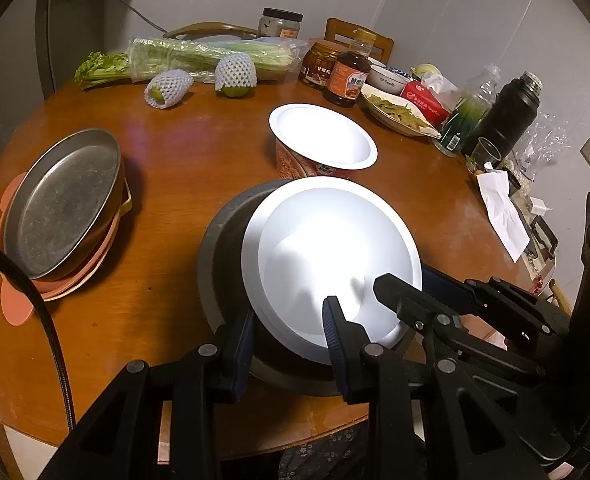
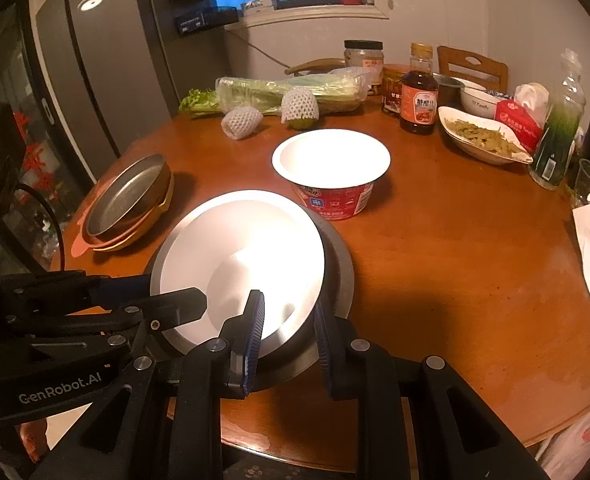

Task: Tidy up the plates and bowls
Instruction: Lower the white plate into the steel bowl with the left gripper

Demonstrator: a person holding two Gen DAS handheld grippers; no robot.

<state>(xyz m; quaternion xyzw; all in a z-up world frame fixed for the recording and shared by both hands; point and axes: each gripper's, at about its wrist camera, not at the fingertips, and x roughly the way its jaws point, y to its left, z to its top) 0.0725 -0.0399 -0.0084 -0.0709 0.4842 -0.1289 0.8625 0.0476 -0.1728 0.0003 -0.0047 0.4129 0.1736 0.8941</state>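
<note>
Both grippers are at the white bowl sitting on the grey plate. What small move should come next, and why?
Probably close the right gripper on the near rim of the white bowl: its fingers straddle that rim with gaps showing. The bowl sits tilted and off-centre on the grey plate, so it needs a firm hold before lifting.

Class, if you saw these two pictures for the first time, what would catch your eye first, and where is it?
The glaring white bowl tilted in a grey metal dish at the table's near edge, with both tongs, left and right, straddling its rim. Behind it stands a red noodle cup, and a stack of metal plates sits left.
</note>
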